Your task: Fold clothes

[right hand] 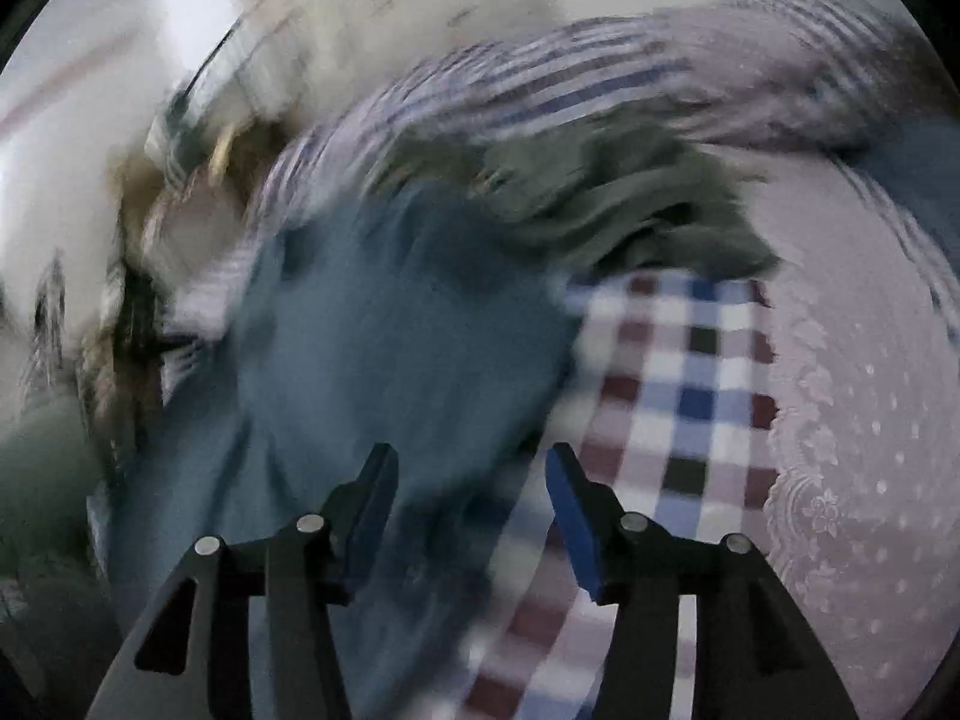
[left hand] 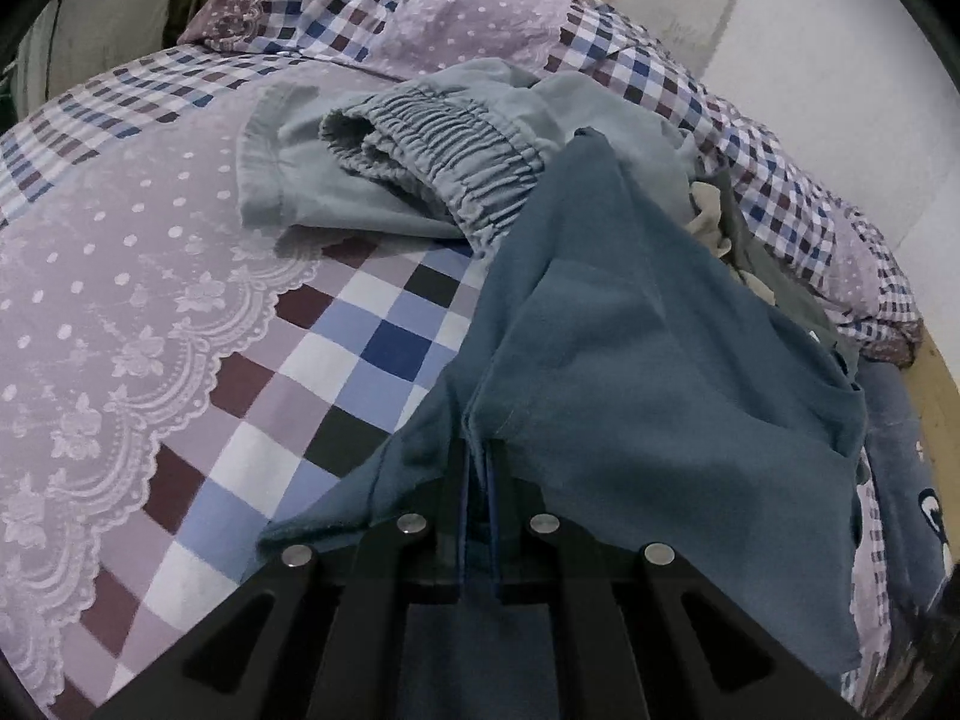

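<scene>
On the checked bedspread (left hand: 372,324) we saw grey trousers (left hand: 420,180) lying to the left, near the pillow. Our left gripper (left hand: 478,456) was clenched on the blue garment (left hand: 630,360) draped rightward over the bed. Our right gripper (right hand: 471,480) hung released above that cloth's blurred edge.

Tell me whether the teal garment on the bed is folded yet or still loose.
Not folded. The teal garment hangs rumpled from the shut left gripper, draped over the checked bedspread; the right gripper is open, holding nothing.
</scene>
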`<state>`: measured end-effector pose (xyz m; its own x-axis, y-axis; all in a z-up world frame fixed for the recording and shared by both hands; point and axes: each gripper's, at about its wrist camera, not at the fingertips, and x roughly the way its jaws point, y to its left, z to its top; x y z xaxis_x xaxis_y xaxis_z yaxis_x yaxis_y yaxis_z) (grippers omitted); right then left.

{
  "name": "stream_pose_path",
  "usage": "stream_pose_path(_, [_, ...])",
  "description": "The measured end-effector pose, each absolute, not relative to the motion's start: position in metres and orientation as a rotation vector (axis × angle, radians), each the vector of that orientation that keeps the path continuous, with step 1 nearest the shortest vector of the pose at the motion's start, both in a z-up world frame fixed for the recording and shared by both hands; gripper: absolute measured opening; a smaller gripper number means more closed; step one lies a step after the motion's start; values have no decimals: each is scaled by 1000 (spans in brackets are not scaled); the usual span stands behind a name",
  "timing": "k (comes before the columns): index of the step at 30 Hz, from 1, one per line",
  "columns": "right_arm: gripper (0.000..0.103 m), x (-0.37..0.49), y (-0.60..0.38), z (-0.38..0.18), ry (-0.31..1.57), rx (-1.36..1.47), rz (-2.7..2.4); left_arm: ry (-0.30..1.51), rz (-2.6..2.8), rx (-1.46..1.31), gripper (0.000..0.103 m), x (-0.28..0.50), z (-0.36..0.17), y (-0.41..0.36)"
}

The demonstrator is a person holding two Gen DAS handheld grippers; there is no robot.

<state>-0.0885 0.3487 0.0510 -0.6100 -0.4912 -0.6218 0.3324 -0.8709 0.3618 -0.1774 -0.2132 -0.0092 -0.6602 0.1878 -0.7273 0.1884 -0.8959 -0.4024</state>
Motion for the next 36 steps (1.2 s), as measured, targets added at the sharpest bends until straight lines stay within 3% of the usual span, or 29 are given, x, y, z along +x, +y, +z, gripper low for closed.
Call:
stream_pose_path(9, [56, -210, 366, 18, -588, 1212, -2326, 885, -2837, 1198, 5, -167, -26, -227])
stream_pose_path(12, [54, -241, 361, 2, -592, 1280, -2288, 910, -2840, 1197, 5, -167, -27, -229])
stream_pose_path(22, [52, -286, 300, -1, -238, 1288, -2222, 969, -2847, 1189, 5, -169, -30, -232])
stream_pose_path(24, [32, -286, 290, 5, -154, 1292, -2252, 971, -2848, 1187, 5, -170, -30, -231])
stream_pose_path(25, [5, -286, 286, 9, -110, 1290, -2275, 972, -2849, 1184, 5, -170, -30, -231])
stream_pose_path(36, [3, -303, 271, 99, 417, 1221, -2754, 949, -2862, 1155, 5, -168, -25, -230])
